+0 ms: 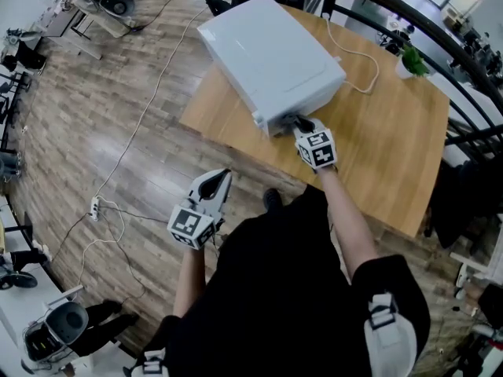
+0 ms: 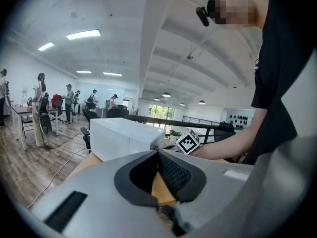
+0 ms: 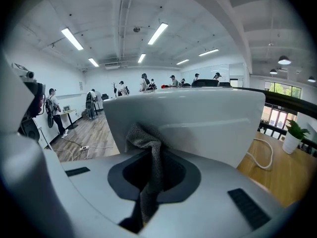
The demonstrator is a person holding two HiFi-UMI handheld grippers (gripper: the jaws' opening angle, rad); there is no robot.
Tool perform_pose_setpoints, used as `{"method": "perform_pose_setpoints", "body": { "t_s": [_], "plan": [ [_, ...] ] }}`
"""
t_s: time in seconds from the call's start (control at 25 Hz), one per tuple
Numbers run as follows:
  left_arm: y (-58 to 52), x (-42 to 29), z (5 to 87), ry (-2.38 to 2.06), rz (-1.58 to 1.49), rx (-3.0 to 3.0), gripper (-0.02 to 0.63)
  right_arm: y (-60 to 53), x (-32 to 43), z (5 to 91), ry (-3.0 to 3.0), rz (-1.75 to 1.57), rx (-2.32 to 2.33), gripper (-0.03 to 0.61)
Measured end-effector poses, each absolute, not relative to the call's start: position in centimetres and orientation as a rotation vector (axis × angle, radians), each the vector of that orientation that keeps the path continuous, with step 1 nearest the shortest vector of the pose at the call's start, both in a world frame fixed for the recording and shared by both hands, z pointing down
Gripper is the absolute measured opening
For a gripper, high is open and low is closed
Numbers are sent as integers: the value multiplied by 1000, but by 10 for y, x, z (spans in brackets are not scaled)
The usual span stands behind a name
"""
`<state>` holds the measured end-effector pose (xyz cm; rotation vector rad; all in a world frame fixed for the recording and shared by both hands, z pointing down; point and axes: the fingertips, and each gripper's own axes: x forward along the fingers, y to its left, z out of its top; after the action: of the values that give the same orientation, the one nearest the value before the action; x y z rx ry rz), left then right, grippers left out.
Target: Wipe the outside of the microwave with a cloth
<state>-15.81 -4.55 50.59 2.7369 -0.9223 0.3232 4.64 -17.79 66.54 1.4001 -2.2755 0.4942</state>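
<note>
A white microwave (image 1: 269, 59) sits on a wooden table (image 1: 393, 148); it also shows in the left gripper view (image 2: 124, 138) and fills the right gripper view (image 3: 198, 123). My right gripper (image 1: 296, 122) is shut on a grey cloth (image 3: 146, 148), which is pressed against the microwave's near side wall. The cloth (image 1: 292, 121) shows as a dark bunch at the microwave's near corner. My left gripper (image 1: 218, 181) hangs off the table over the floor, jaws together and nothing between them (image 2: 157, 155).
A white power cable (image 1: 355, 49) runs from the microwave across the table. A small potted plant (image 1: 410, 61) stands at the table's far edge by a black railing (image 1: 440, 34). Cables and a power strip (image 1: 95, 206) lie on the wood floor. People stand far off.
</note>
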Motion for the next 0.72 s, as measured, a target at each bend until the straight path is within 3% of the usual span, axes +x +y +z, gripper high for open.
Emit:
{"method": "perform_pose_setpoints", "body": {
  "t_s": [0.72],
  "plan": [
    [-58, -130, 508, -834, 323, 2746, 2, -166, 9, 665, -2362, 604, 1347, 15]
  ]
}}
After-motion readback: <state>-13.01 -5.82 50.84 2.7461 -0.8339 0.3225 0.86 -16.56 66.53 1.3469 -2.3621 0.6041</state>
